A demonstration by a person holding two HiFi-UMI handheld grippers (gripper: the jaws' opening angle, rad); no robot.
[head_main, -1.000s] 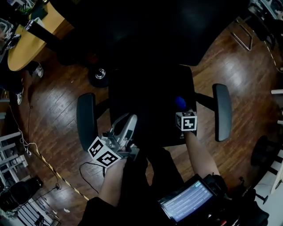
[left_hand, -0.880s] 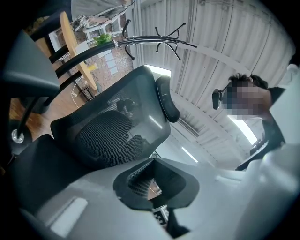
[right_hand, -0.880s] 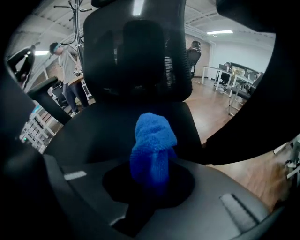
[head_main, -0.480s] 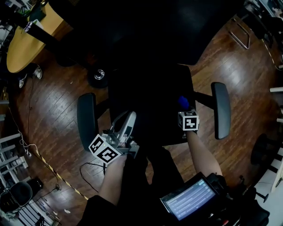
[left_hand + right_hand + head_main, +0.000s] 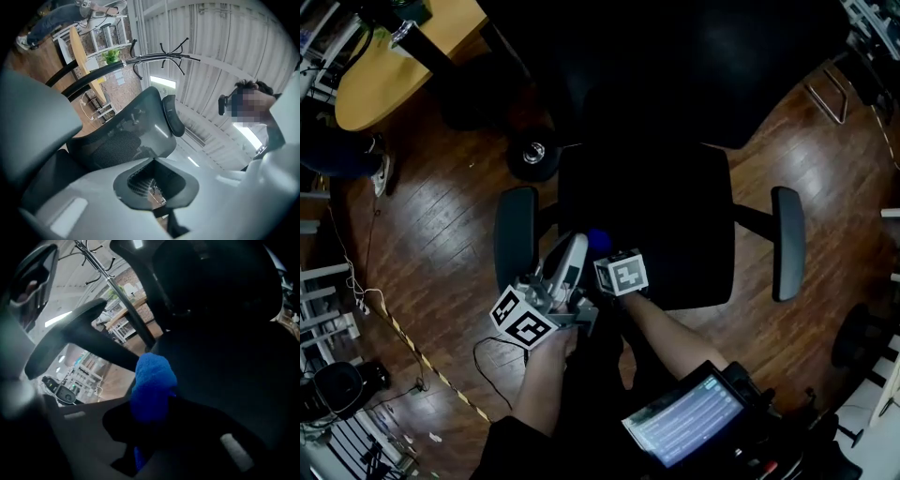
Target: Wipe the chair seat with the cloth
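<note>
The black chair seat [image 5: 675,216] fills the middle of the head view, with an armrest [image 5: 516,239] on its left and another [image 5: 787,246] on its right. My right gripper [image 5: 602,249] is shut on a blue cloth [image 5: 598,241] at the seat's front left corner. In the right gripper view the cloth [image 5: 152,385] bulges out of the right gripper [image 5: 150,416] onto the dark seat [image 5: 243,362]. My left gripper [image 5: 574,253] is shut on nothing just off the seat's front left, beside the left armrest. In its own view, the left gripper [image 5: 154,161] points up at the mesh backrest [image 5: 126,136].
A wooden table [image 5: 384,75] stands at the far left. The chair's caster [image 5: 532,150] shows behind the seat. A cable [image 5: 492,352] and striped tape [image 5: 422,370] lie on the wood floor. A lit screen [image 5: 684,427] hangs at my waist. A coat rack [image 5: 159,56] stands overhead.
My right gripper has carried the blue cloth leftward across the seat, from near the right armrest to the front left corner. The left gripper has stayed where it was.
</note>
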